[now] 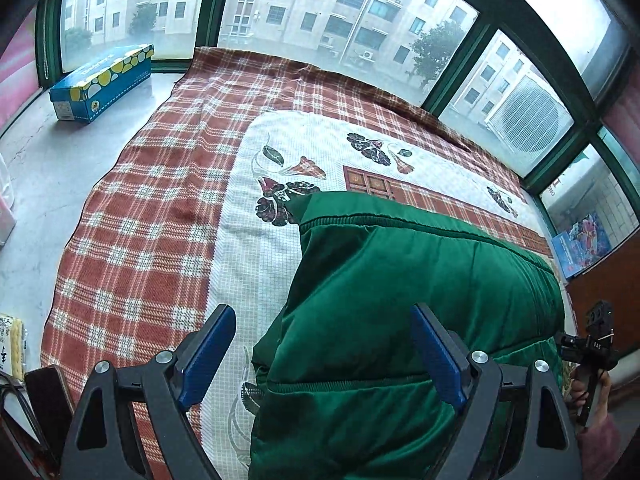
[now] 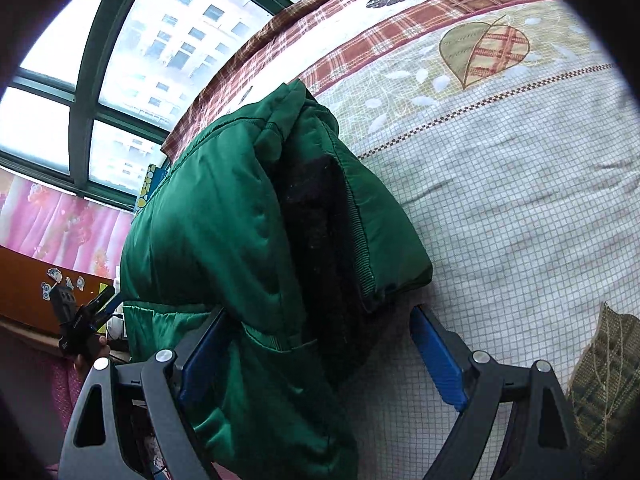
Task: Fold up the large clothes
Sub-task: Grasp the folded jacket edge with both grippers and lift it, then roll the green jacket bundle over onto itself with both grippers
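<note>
A dark green padded jacket (image 1: 404,292) lies folded in a thick bundle on the bed, on a white floral bedspread (image 1: 256,248). In the right wrist view the jacket (image 2: 208,232) shows its black lining (image 2: 320,240) along one side. My left gripper (image 1: 324,344) is open, its blue pads apart over the jacket's near left part. My right gripper (image 2: 320,352) is open, with the jacket's near edge between its spread fingers. The right gripper also shows at the far right of the left wrist view (image 1: 592,344).
A red plaid blanket (image 1: 132,216) covers the bed's left and far side. A blue box (image 1: 104,84) sits on the grey window ledge (image 1: 48,176). Green-framed windows (image 1: 500,12) ring the bed. A phone (image 1: 44,396) lies at the near left. An orange wooden board (image 2: 24,284) stands beyond the jacket.
</note>
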Demonstrator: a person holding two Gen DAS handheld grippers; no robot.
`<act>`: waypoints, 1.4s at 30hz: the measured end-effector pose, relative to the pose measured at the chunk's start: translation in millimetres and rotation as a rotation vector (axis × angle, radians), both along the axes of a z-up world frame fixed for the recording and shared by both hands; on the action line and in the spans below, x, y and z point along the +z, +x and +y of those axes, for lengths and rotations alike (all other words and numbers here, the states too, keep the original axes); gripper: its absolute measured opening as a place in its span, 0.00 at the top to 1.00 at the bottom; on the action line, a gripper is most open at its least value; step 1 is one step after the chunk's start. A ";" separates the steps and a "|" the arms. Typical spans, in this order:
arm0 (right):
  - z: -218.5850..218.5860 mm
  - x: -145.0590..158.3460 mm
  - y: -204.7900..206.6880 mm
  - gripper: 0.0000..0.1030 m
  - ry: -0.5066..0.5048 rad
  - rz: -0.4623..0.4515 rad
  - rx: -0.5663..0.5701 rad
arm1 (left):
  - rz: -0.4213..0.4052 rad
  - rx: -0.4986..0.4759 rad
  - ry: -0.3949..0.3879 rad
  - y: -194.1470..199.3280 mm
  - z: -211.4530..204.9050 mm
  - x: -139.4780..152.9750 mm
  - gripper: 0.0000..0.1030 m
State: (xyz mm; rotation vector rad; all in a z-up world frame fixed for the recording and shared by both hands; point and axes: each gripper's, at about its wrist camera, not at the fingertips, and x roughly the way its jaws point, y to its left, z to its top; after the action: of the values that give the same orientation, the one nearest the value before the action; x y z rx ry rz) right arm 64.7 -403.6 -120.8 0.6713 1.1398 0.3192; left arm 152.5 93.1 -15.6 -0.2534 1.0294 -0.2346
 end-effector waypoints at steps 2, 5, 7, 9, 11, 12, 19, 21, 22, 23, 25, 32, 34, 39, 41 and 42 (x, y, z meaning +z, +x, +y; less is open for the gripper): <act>-1.2 -3.9 0.3 0.00 0.008 0.018 -0.004 | 0.030 0.000 -0.035 11.7 7.4 -4.3 0.09; 0.7 -2.6 2.3 0.00 0.001 0.017 0.000 | 0.065 -0.026 -0.082 27.9 13.9 -13.7 0.09; 1.5 -3.0 3.4 0.00 -0.006 0.021 -0.001 | 0.084 -0.045 -0.104 36.4 15.3 -20.6 0.09; 3.5 -2.7 5.7 0.00 -0.010 0.025 -0.003 | 0.096 -0.073 -0.140 45.5 16.8 -28.8 0.08; 5.0 -3.1 7.9 0.00 -0.015 0.031 -0.002 | 0.110 -0.100 -0.183 54.7 18.7 -36.7 0.08; 5.7 -3.1 9.0 0.00 -0.017 0.036 -0.003 | 0.116 -0.115 -0.208 58.1 19.0 -41.1 0.08; 15.2 -1.7 19.6 0.00 -0.046 0.088 -0.008 | 0.119 -0.175 -0.389 80.9 31.5 -68.4 0.08; 19.0 -1.4 22.5 0.00 -0.067 0.101 -0.004 | 0.118 -0.183 -0.430 84.8 34.9 -77.0 0.08; 22.4 -0.6 24.2 0.00 -0.076 0.107 -0.002 | 0.119 -0.182 -0.452 86.3 36.5 -82.5 0.06; 23.5 -0.5 25.1 0.00 -0.083 0.113 -0.002 | 0.120 -0.178 -0.472 87.7 37.9 -87.3 0.03; 26.1 -0.3 26.6 0.00 -0.088 0.122 -0.005 | 0.127 -0.169 -0.506 90.7 39.5 -95.9 0.01; 32.8 2.2 29.8 0.00 -0.095 0.126 -0.021 | 0.159 -0.176 -0.616 104.4 38.6 -118.5 0.01; 33.3 2.3 31.4 0.00 -0.098 0.128 -0.023 | 0.168 -0.183 -0.636 106.4 39.5 -123.3 0.01; 35.6 0.9 35.4 0.00 -0.103 0.135 -0.015 | 0.167 -0.214 -0.652 111.5 36.1 -128.9 0.01; 36.6 0.0 37.0 0.00 -0.103 0.132 -0.013 | 0.162 -0.233 -0.648 112.0 32.4 -128.4 0.01; 36.9 -0.4 38.1 0.00 -0.103 0.129 -0.012 | 0.165 -0.252 -0.654 112.1 29.3 -128.5 0.01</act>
State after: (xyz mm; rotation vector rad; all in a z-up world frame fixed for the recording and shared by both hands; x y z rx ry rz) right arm 102.7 -366.7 -121.2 0.6144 1.2659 0.2073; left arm 264.6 122.4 -144.1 -0.7447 1.1241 -0.7926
